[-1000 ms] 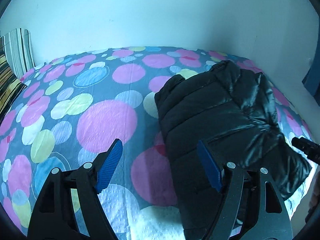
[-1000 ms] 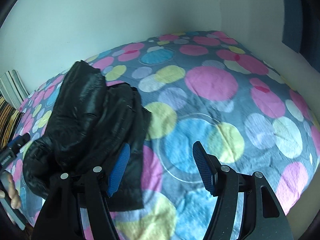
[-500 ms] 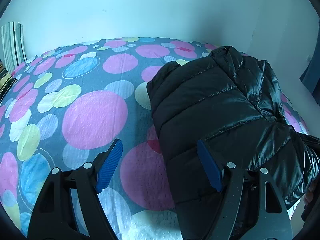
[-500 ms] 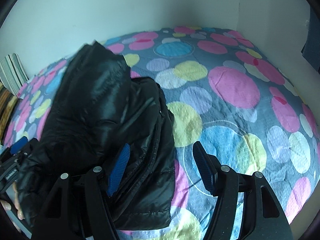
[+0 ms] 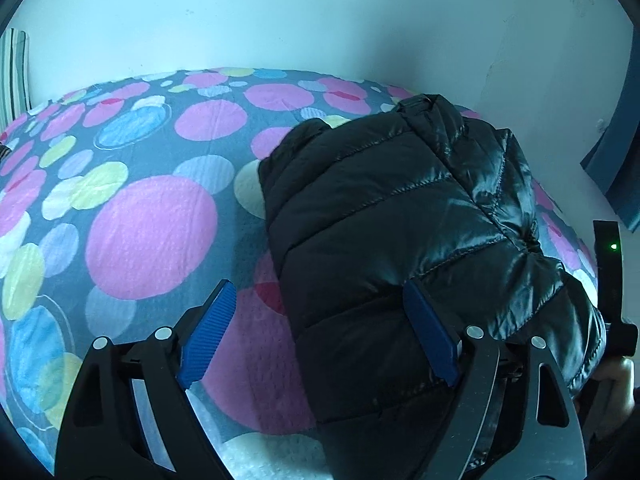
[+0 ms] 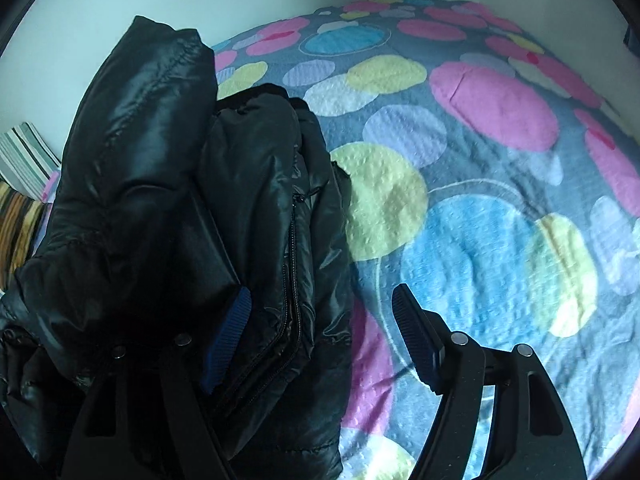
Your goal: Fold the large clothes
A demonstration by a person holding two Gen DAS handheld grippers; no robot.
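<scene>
A black quilted puffer jacket (image 5: pixel 400 232) lies bundled on a bed with a sheet of coloured dots (image 5: pixel 152 236). My left gripper (image 5: pixel 320 336) hangs low over the jacket's left edge. Its jaws are opening; that edge sits between the blue pads (image 5: pixel 208 336), which do not press on it. In the right wrist view the jacket (image 6: pixel 180 200) fills the left side, zip facing me. My right gripper (image 6: pixel 322 340) straddles the jacket's right edge, jaws opening and pads (image 6: pixel 416 340) off the cloth. The right gripper's body (image 5: pixel 612 280) shows at the far right of the left view.
A striped pillow (image 6: pixel 24 152) lies at the bed's far left end. A white wall (image 5: pixel 320 20) runs behind the bed. A blue panel (image 5: pixel 616 152) stands at the right. Bare sheet (image 6: pixel 480 220) spreads to the jacket's right. A person's hand (image 5: pixel 616 376) holds the right gripper.
Both grippers have come down closer to the jacket, the right one more. The jacket now fills more of each view. Both pairs of jaws stand slightly wider.
</scene>
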